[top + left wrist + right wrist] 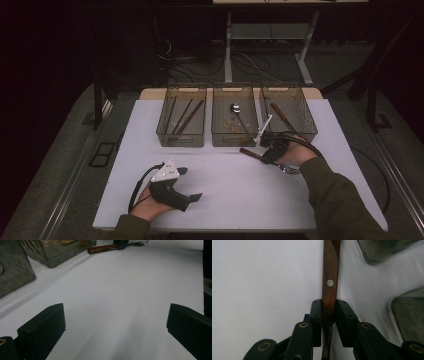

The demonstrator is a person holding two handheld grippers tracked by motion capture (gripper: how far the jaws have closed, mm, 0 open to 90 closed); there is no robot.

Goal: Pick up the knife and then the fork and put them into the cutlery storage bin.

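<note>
A fork (248, 151) with a brown wooden handle hangs level just above the white table (230, 195), in front of the middle bin. My right gripper (268, 154) is shut on it near the neck. Its tines (290, 170) stick out past the hand. In the right gripper view the two pads (316, 312) clamp the riveted handle (330, 272), which runs straight ahead. My left gripper (190, 184) rests at the table's front left, jaws wide apart with nothing between them. The left gripper view has its open jaws (115, 322) over bare table, with the fork's handle (102, 248) far ahead.
Three clear smoky bins stand in a row at the back: the left bin (181, 144) holds dark sticks, the middle bin (234, 143) a spoon, the right bin (303, 134) a wooden-handled utensil. Desk legs and cables lie on the floor beyond the table.
</note>
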